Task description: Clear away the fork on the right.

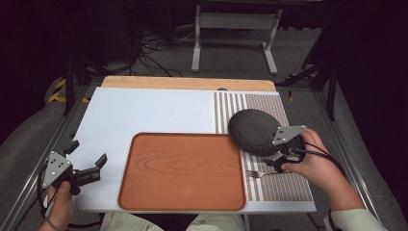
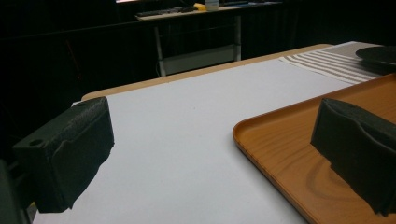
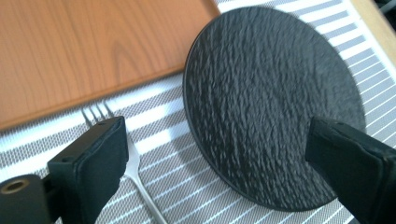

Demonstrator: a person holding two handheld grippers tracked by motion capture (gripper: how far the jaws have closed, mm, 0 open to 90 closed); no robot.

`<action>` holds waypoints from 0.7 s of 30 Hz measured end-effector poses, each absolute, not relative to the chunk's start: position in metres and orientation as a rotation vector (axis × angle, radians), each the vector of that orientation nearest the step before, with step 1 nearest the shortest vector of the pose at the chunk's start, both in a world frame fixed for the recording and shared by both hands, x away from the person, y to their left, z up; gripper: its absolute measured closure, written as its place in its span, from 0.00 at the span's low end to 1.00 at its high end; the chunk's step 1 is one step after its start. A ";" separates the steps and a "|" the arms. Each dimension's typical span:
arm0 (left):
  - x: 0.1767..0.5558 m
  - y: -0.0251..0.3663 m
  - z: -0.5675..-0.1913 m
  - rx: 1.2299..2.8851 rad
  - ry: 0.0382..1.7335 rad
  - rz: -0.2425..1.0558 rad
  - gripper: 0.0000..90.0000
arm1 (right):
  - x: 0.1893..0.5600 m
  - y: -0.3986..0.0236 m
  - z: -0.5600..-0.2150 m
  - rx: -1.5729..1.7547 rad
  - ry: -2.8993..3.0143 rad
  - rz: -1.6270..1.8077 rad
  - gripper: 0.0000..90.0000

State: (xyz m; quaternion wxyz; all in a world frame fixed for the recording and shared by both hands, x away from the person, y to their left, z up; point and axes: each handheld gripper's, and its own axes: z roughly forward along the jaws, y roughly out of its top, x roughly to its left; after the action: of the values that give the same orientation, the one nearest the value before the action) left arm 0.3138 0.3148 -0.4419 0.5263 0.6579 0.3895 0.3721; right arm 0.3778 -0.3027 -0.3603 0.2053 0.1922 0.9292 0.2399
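Right gripper view, key relation: the right gripper [image 3: 219, 154] straddles the near left rim of the dark plate [image 3: 273, 100]; one jaw stands beside the fork [image 3: 133, 161], the other over the plate's right edge.
Right gripper, state: jaws spread wide, nothing between them held.
Plate, position: in the high view the plate [image 1: 255, 131] lies flat on the striped mat [image 1: 284, 185] at the bench's right side, just beside the tray's far right corner.
Fork, position: the fork [image 1: 257, 173] lies on the mat between tray and right hand, tines toward the tray.
Fork, long axis: roughly across the bench, handle running under the right gripper [image 1: 280, 162].
Nearer hand: the right one, judged; it is over plate and fork, while the left gripper [image 1: 86, 171] hangs well apart at the bench's left edge.
Left gripper, state: in the left gripper view its jaws are wide apart and empty, over the white sheet [image 2: 187, 121] beside the tray [image 2: 280, 154].
Tray, state: the wooden tray [image 1: 183, 173] is bare, at the near middle of the bench [image 1: 187, 83].
Count, plates: one.
Count, forks: one.
Count, trays: one.
Count, mats: one.
Likely move: a grasp of plate rim or fork, then a carry leftward to the tray.
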 end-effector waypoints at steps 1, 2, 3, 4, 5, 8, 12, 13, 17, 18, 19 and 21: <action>0.314 0.314 -0.442 1.571 0.929 0.890 0.00 | 0.378 -0.302 -0.361 0.529 2.600 0.650 0.08; 0.314 0.314 -0.442 1.572 0.930 0.891 0.00 | 0.378 -0.301 -0.361 0.521 2.615 0.633 0.08; 0.314 0.315 -0.442 1.576 0.927 0.890 0.00 | 0.378 -0.301 -0.361 0.514 2.624 0.622 0.08; 0.314 0.315 -0.442 1.578 0.930 0.889 0.00 | 0.379 -0.300 -0.360 0.510 2.631 0.609 0.08; 0.314 0.315 -0.442 1.574 0.933 0.888 0.00 | 0.379 -0.299 -0.360 0.508 2.635 0.597 0.08; 0.314 0.315 -0.442 1.574 0.935 0.888 0.00 | 0.380 -0.298 -0.359 0.493 2.664 0.562 0.08; 0.314 0.315 -0.442 1.575 0.931 0.888 0.00 | 0.381 -0.296 -0.360 0.485 2.683 0.533 0.09; 0.314 0.315 -0.442 1.575 0.932 0.889 0.00 | 0.381 -0.295 -0.361 0.489 2.690 0.521 0.09; 0.315 0.315 -0.443 1.573 0.935 0.886 0.00 | 0.382 -0.294 -0.362 0.481 2.709 0.496 0.09; 0.315 0.315 -0.443 1.574 0.936 0.886 0.00 | 0.383 -0.294 -0.362 0.475 2.723 0.481 0.10; 0.315 0.315 -0.443 1.574 0.935 0.886 0.00 | 0.383 -0.294 -0.363 0.476 2.733 0.471 0.10; 0.315 0.315 -0.443 1.571 0.936 0.883 0.00 | 0.384 -0.294 -0.364 0.460 2.756 0.454 0.12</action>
State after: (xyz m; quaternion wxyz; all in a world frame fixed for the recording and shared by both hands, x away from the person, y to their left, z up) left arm 0.3145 0.3149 -0.4427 0.5272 0.6573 0.3918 0.3696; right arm 0.3842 -0.2940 -0.3640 0.1550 0.1606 0.9618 0.1584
